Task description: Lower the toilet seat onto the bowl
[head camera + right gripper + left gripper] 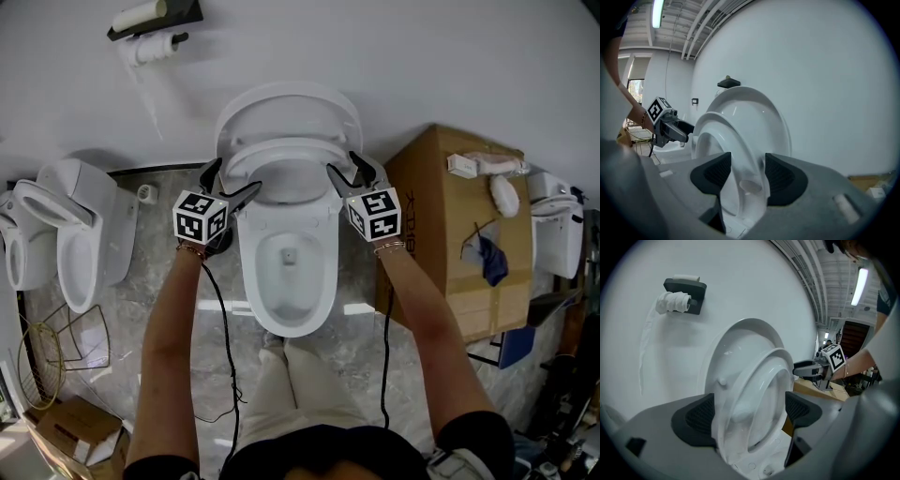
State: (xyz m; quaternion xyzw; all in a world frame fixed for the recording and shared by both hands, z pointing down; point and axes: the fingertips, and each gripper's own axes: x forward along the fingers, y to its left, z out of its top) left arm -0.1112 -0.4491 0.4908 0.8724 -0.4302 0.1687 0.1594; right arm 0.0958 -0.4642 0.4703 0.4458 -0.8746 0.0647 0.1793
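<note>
Pale grey marbled floor (141, 281) underfoot, plain white wall (422, 56) behind, and a white toilet backed onto it at centre. The lid (286, 108) leans on the wall. The toilet seat (286, 150) is tipped forward off the lid and hangs at an angle above the open bowl (251, 281), not down on it.

The right tool (349, 176) has narrowed onto the seat's right edge, and its own view shows dark pads (780, 176) on both faces of the rim. The left tool (232, 180) stands wide around the left edge, with the rim between its jaws and a sliver of daylight beside one pad.

A second toilet (70, 234) sits at the left and a third (558, 234) is cut off by the right edge. A black paper holder (150, 21) hangs high on the wall with a roll (150, 47) trailing a strip. A wire basket (52, 352) lies low at the left.

A big cardboard box (441, 253) stands beside the bowl. The white and blue bits on top are too small to name, and the dark print down its side is too small to read. The only other markings are the black-and-white squares on the tool cubes. The raised seat hides the bowl's rear, and the person's forearms cover part of the floor.
</note>
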